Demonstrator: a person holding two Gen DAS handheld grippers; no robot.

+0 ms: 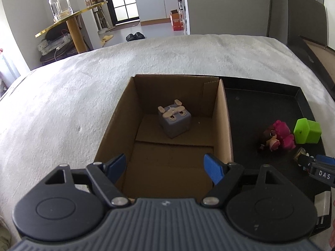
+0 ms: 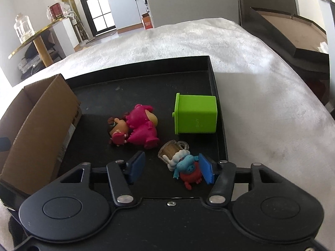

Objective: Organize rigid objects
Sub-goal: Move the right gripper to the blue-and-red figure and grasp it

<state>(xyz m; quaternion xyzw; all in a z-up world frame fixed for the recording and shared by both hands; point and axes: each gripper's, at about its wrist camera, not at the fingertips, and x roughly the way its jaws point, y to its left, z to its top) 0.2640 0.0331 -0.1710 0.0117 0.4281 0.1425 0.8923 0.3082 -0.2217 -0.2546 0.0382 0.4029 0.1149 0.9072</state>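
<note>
A grey-purple cube toy (image 1: 174, 122) with a face sits at the far end of an open cardboard box (image 1: 225, 123). My left gripper (image 1: 165, 169) hangs open over the box's near end, holding nothing. To the right lies a black tray (image 2: 134, 87) with a pink doll figure (image 2: 138, 128), a green cube (image 2: 195, 114) on its side, and a blue-and-red figure (image 2: 188, 167) holding a small mug (image 2: 170, 149). My right gripper (image 2: 171, 169) is open around the blue-and-red figure. The right pad touches it; the left pad stands clear.
Box and tray rest side by side on a white fuzzy cover (image 1: 83, 83). The box wall (image 2: 41, 125) rises at the tray's left edge. A dark wooden piece of furniture (image 2: 293, 31) stands beyond the right edge. A gold side table (image 1: 69, 21) with jars is far left.
</note>
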